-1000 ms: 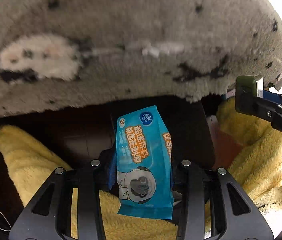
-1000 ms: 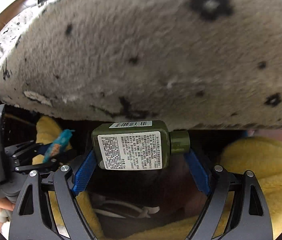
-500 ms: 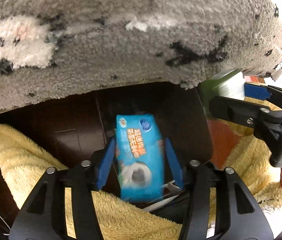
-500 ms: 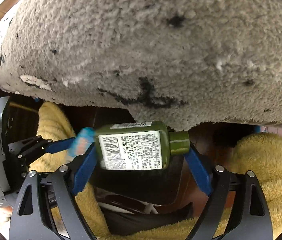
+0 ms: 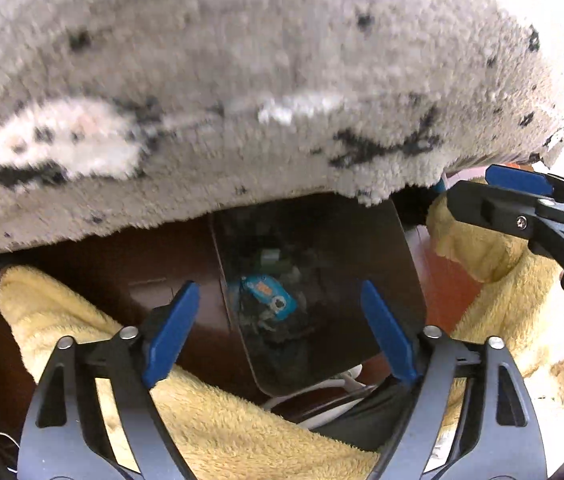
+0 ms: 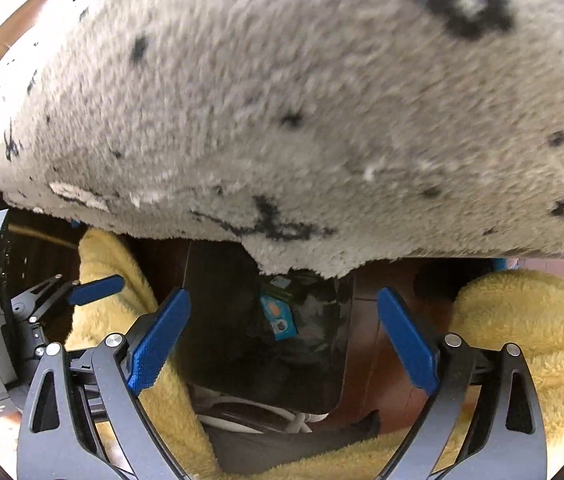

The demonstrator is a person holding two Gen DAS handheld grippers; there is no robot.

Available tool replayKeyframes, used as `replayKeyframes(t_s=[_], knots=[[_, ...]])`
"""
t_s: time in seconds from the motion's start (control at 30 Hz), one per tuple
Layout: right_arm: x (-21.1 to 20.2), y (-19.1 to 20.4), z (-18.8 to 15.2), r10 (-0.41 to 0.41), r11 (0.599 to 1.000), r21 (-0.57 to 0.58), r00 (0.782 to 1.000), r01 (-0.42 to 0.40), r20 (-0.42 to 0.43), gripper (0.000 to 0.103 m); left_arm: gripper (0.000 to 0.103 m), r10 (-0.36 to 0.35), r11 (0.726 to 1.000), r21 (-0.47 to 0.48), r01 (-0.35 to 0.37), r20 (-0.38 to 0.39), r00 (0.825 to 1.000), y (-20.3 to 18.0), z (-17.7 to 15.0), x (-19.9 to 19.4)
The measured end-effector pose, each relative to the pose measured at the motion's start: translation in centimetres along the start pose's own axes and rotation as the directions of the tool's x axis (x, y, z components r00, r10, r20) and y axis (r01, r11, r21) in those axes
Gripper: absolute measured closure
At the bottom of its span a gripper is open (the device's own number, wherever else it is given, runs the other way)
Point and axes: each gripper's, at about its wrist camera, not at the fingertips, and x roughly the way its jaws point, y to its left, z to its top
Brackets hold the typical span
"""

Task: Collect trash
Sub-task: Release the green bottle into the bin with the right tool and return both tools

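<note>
1. Blue packet (image 5: 267, 298) lies down in the dark bin (image 5: 362, 248), below and between your left gripper (image 5: 282, 332) fingers, touching neither.
2. A green bottle (image 6: 277, 286) seems to sit just past it in the bin; too dim to be sure.
3. Left jaws are opening, nothing between them.
4. Right gripper (image 6: 284, 340) jaws are opening too, released, bin below.
5. Judgement: this drop is done. No other trash in view; grey rug (image 5: 241, 80) and yellow towel (image 5: 221, 412) hide the rest.
</note>
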Motion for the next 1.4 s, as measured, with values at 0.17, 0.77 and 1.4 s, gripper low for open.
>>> replayKeyframes(t_s=[0.17,0.77,1.4], knots=[[-2.6,-0.7,0.5,-0.037,0.999,-0.002,0.997,0.037,0.073,0.008,0.011,0.037,0.999,0.026,-0.039,0.081,0.996,0.5,0.8,-3.3],[-12.4,-0.4,6.7,-0.096,0.992,-0.042,0.929,0.118,0.358,0.007,0.008,0.125,0.991,0.008,-0.136,0.353,0.927,2.6,5.3,-14.2],[-10.4,3.5,17.0,-0.094,0.985,-0.097,0.909,0.145,0.407,0.007,0.008,0.259,0.966,-0.141,-0.218,0.465,0.847,10.1,14.4,-16.8]])
